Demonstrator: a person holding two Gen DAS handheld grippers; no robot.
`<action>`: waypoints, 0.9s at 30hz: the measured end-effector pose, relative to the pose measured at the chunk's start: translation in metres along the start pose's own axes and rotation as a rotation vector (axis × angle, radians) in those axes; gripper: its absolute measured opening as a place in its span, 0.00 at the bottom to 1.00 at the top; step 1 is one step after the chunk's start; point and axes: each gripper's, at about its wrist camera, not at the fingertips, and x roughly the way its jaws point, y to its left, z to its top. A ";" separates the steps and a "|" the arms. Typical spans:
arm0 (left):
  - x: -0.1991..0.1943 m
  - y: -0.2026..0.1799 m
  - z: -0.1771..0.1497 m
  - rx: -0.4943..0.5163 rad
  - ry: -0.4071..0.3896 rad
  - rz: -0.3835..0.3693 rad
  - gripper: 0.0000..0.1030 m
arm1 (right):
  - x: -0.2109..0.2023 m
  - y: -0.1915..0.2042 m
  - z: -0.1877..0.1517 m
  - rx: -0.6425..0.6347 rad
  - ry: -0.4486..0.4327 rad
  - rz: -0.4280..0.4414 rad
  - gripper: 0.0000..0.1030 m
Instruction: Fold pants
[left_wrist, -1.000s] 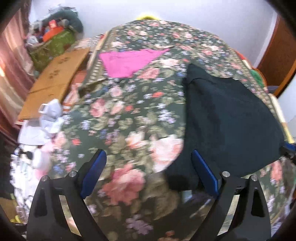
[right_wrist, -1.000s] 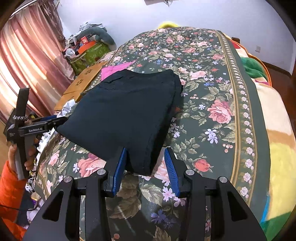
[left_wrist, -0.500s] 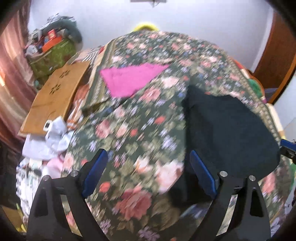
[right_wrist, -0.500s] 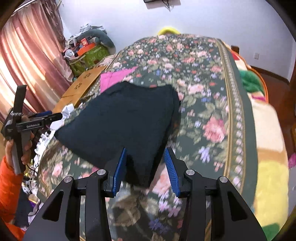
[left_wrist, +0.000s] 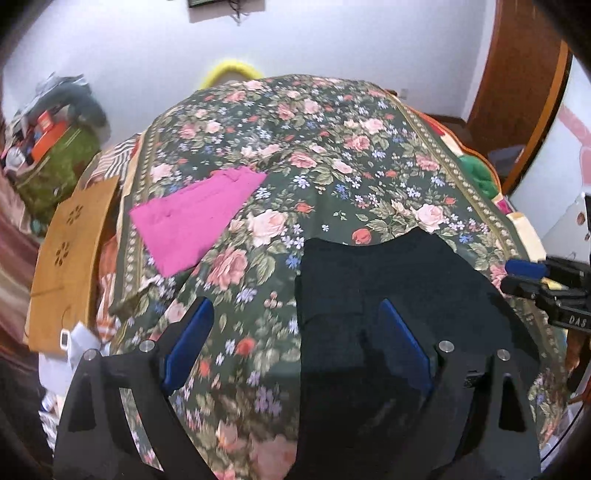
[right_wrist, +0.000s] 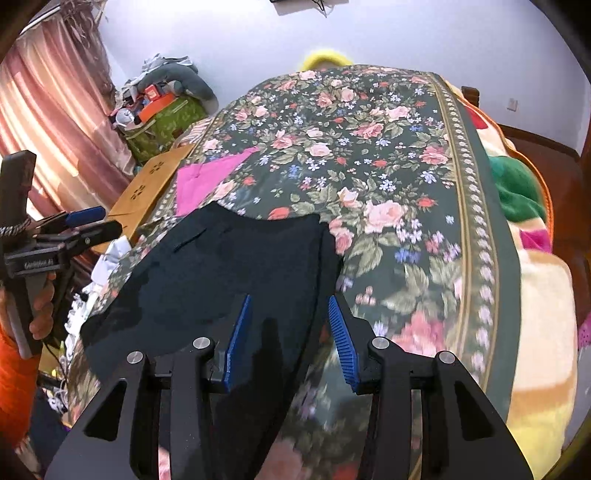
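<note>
Pants on the bed, cloth beyond them

The folded pants (left_wrist: 388, 295) lie on the bedspread (left_wrist: 332, 155); a flat cloth (left_wrist: 195, 221) lies at 10 o'clock from them, a cardboard sheet (left_wrist: 66, 258) off the bed's edge at 9.

You're facing a bed (right_wrist: 369, 155) draped in a dark green floral bedspread (left_wrist: 314, 140), with a pale, plain wall (right_wrist: 406, 40) behind it. To your left, pink curtains (right_wrist: 48, 122) glow with daylight. A cluttered green bag (right_wrist: 162, 122) sits in the corner by a tan cardboard sheet (left_wrist: 66, 266). A brown wooden door (left_wrist: 517, 92) stands at the right, and a striped blanket (right_wrist: 539, 302) edges the bed.
</note>
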 end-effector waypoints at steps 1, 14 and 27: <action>0.006 -0.001 0.002 0.006 0.009 -0.005 0.89 | 0.005 -0.001 0.004 -0.001 0.005 -0.003 0.38; 0.083 -0.011 0.008 0.047 0.167 -0.097 0.51 | 0.074 -0.006 0.023 -0.073 0.126 0.005 0.22; 0.085 -0.013 -0.004 0.055 0.130 -0.023 0.57 | 0.077 -0.006 0.015 -0.092 0.110 -0.063 0.13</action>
